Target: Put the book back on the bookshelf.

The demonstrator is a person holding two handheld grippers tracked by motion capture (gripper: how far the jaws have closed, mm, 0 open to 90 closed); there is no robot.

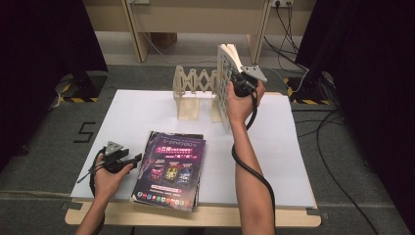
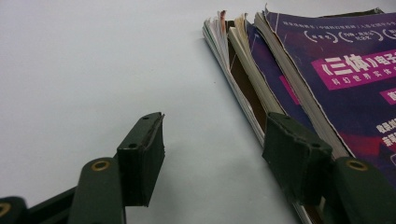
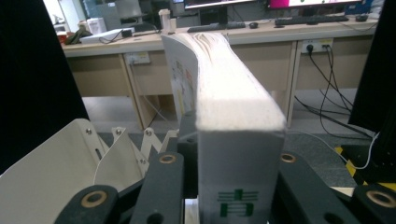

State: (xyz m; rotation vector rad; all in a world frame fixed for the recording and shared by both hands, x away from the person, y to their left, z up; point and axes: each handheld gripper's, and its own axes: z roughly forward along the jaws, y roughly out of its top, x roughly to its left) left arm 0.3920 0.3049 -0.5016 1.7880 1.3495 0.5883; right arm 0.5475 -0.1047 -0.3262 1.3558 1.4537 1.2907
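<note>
A: So, what is the right gripper (image 1: 238,80) doing?

B: Its jaws are clamped on a thick white book (image 1: 226,85), held upright above the far edge of the white tabletop (image 1: 284,161), just beside a pale accordion rack (image 1: 195,92). In the right gripper view the pads are hidden behind the book's spine, and the green print there is cut off at the bottom.

A: And the left gripper (image 1: 132,159)?

B: It lies low near the tabletop's near left corner, jaws apart with nothing between them, one pad just beside a stack of magazines (image 1: 171,171). Whether it touches I cannot tell.

A: How many magazines?

B: At least three glossy ones with frayed page edges in the left gripper view; lower ones are hard to separate. The top cover is purple with magenta banners.
</note>
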